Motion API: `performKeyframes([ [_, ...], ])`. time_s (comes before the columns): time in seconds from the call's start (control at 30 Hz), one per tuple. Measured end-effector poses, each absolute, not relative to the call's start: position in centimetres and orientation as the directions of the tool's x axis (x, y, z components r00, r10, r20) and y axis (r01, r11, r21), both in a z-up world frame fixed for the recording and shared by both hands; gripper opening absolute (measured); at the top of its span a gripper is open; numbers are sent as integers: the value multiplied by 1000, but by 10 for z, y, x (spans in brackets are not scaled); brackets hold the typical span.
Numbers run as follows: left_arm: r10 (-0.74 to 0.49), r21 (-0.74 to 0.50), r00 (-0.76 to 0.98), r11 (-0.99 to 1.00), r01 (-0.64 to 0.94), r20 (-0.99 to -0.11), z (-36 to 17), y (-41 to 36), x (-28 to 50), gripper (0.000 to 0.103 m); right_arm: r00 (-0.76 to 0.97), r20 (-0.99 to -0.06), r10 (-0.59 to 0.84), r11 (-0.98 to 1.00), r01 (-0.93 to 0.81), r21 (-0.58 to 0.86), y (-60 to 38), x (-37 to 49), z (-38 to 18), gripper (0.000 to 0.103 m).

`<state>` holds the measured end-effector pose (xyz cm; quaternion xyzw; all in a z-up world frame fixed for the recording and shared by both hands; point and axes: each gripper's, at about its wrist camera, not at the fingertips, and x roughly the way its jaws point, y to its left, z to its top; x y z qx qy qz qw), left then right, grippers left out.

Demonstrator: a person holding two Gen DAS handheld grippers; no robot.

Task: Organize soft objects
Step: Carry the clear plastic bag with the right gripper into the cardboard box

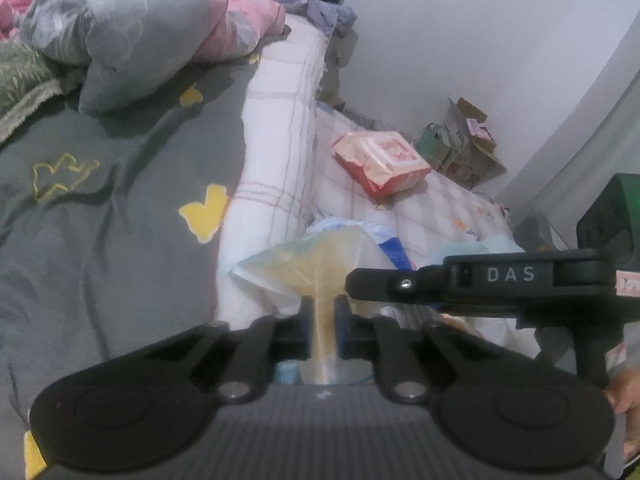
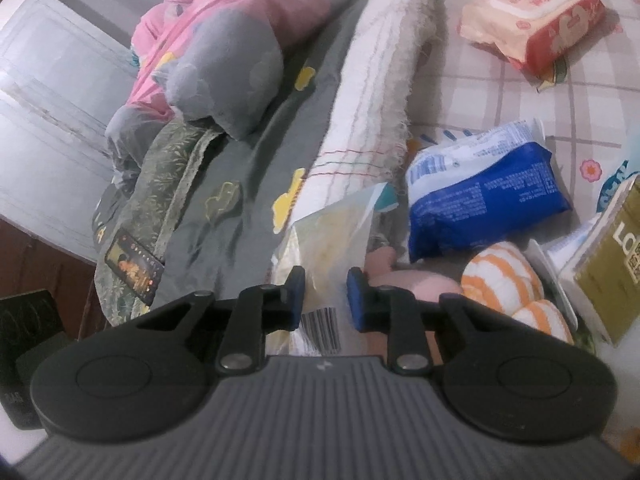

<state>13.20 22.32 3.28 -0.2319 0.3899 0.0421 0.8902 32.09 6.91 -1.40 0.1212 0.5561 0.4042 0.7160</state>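
The left hand-held gripper (image 1: pixel 323 326) was pinching a clear plastic bag (image 1: pixel 308 264) with yellowish contents, its blue pads pressed against a gathered, narrow part of the bag. From that pinch the bag fanned out wide toward the far side, so its long axis ran away from the gripper, roughly near to far. It sat over the edge of a white checked blanket roll (image 1: pixel 276 152) on the bed. The right hand-held gripper (image 2: pixel 325 298) stood partly spread, with the same bag (image 2: pixel 336 236) between its blue fingers (image 2: pixel 295 296); I cannot tell whether the pads actually touched it. A barcode label (image 2: pixel 322 328) showed on the bag's near end, just below the fingers. In the left wrist view the right gripper's black body, marked DAS, reached in from the right, just beside the bag.

To the right of the bag lay a blue-and-white soft packet (image 2: pixel 480 196), tilted, its long axis running left to right. Near it sat an orange-and-white striped plush (image 2: pixel 508 284) and a pink soft thing (image 2: pixel 404 280) partly hidden behind the right finger. A red-and-cream wipes pack (image 2: pixel 532 20) lay far off on the checked sheet. An olive box (image 2: pixel 612 268) stood at the right edge. On the left, a grey quilt with yellow shapes (image 1: pixel 100 220) covered the bed, with a grey pillow (image 1: pixel 132 36) and pink bedding (image 2: pixel 248 8) at its far end. A phone (image 2: pixel 134 266) with a lit screen lay on a green blanket at the near left.
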Motion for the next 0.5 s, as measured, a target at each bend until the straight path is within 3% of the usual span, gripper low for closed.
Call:
performKeyframes([
  [0.5, -119, -324, 774, 939, -116, -622, 97, 165, 118, 9, 157, -591, 791, 584, -480, 654, 9, 295, 52, 19],
])
